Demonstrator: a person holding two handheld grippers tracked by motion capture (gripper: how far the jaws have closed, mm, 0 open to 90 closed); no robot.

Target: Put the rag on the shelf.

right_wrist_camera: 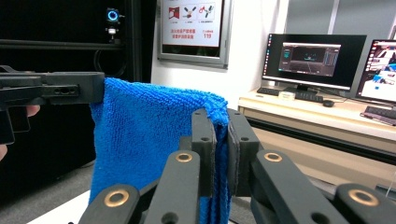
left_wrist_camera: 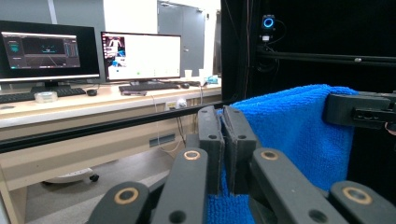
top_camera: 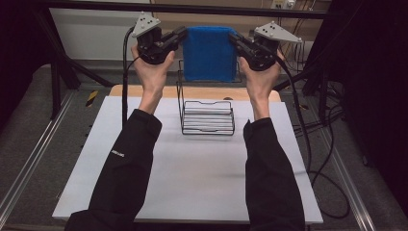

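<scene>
Both pairs of black fingers [left_wrist_camera: 208, 140] are pressed together on the top corners of a blue towel [top_camera: 209, 50], one pair at each end of its upper edge. In the left gripper view the left gripper [left_wrist_camera: 222, 151] pinches the cloth between its jaws, with only a thin sliver of blue showing in the gap. In the right gripper view the right gripper [right_wrist_camera: 221, 151] clamps the opposite corner in the same way. In the high view the towel hangs stretched between the two grippers, held up in the air above and behind a black wire rack [top_camera: 208, 117], which stands on the white table [top_camera: 192, 178] near its far edge (its tall back frame rises behind the hanging cloth). The cloth looks folded double, its lower edge dropping in front of the rack's upper bars. The left hand [top_camera: 153, 72] and right hand [top_camera: 262, 77] are raised at about the same height, black sleeves reaching in from the near side. Beyond the towel, monitors [left_wrist_camera: 140, 56] sit on a desk [left_wrist_camera: 93, 105] in the background.
</scene>
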